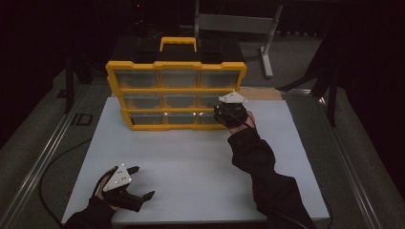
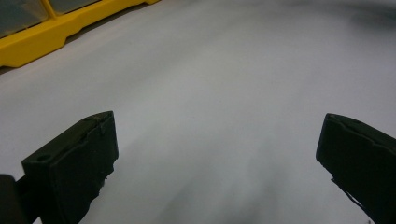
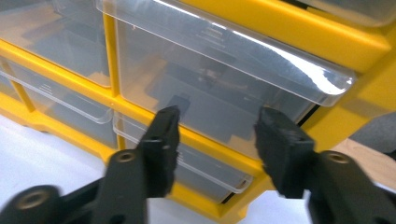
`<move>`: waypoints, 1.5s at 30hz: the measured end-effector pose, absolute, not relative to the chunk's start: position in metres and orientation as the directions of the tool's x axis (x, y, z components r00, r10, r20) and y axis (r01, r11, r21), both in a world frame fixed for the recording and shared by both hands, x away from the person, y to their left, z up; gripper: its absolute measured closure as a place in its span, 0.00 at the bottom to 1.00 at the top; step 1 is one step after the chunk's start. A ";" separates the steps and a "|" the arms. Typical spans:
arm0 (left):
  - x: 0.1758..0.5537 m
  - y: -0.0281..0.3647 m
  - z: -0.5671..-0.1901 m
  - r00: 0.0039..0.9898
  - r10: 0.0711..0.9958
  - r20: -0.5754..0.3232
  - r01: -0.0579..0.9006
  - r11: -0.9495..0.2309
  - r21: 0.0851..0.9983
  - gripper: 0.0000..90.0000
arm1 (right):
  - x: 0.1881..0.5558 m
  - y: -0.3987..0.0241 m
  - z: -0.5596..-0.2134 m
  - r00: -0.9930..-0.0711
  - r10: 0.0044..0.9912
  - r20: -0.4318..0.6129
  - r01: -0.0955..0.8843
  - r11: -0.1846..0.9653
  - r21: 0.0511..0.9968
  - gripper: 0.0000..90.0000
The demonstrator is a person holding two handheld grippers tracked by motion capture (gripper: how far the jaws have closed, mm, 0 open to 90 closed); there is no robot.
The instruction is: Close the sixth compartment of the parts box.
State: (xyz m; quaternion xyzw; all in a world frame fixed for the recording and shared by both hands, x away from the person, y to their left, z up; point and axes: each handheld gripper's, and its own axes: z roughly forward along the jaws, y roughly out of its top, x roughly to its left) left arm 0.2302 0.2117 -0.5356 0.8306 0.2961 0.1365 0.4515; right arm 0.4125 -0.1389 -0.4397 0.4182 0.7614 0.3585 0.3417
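1. Where the right gripper (image 1: 224, 116) reaches: yellow drawer cabinet (image 1: 175, 66), standing upright at the far middle of the white table board (image 1: 191, 162), three rows of three clear drawers, yellow carry handle (image 1: 178, 42) on top.
2. Middle-right drawer (image 3: 219, 98): clear plastic, dark contents dimly visible through the front, too blurred to identify; protruding lip along its top edge; directly ahead of the right gripper's jaws in the right gripper view.
3. Bottom-right drawer (image 3: 205, 170): clear, partly hidden behind the jaw tips, just below the yellow divider.
4. Right gripper (image 3: 217, 126): held up against the cabinet's right column, jaws parted to a middling gap, nothing pinched between them, tips close to the drawer front; contact not determinable. Grey three-cornered plate (image 1: 232, 98) on top; dark sleeve (image 1: 267, 176) running back to the near edge.
5. Left gripper (image 1: 143, 183): low on the near left of the board, well apart from the cabinet, jaws spread wide, empty; bare white surface between them in the left gripper view (image 2: 217, 154).
6. Cabinet's yellow base (image 2: 56, 32): seen at the upper left corner of the left gripper view.
7. Surroundings: dark floor, grey metal stand (image 1: 265, 47) behind the cabinet, metal rail (image 1: 43, 157) along the left.
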 end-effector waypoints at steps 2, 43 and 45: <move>0.230 0.212 -0.536 0.787 0.616 -0.041 0.370 -0.417 0.831 0.00 | 0.412 -0.139 -0.439 -0.416 0.885 -0.210 0.399 0.386 0.832 0.46; 0.230 0.211 -0.536 0.790 0.612 -0.040 0.368 -0.422 0.829 0.00 | 0.399 -0.133 -0.431 -0.555 0.821 -0.135 0.363 0.385 0.848 0.10; 0.230 0.211 -0.535 0.790 0.612 -0.038 0.366 -0.421 0.830 0.00 | 0.397 -0.134 -0.429 -0.565 0.815 -0.128 0.352 0.379 0.855 0.10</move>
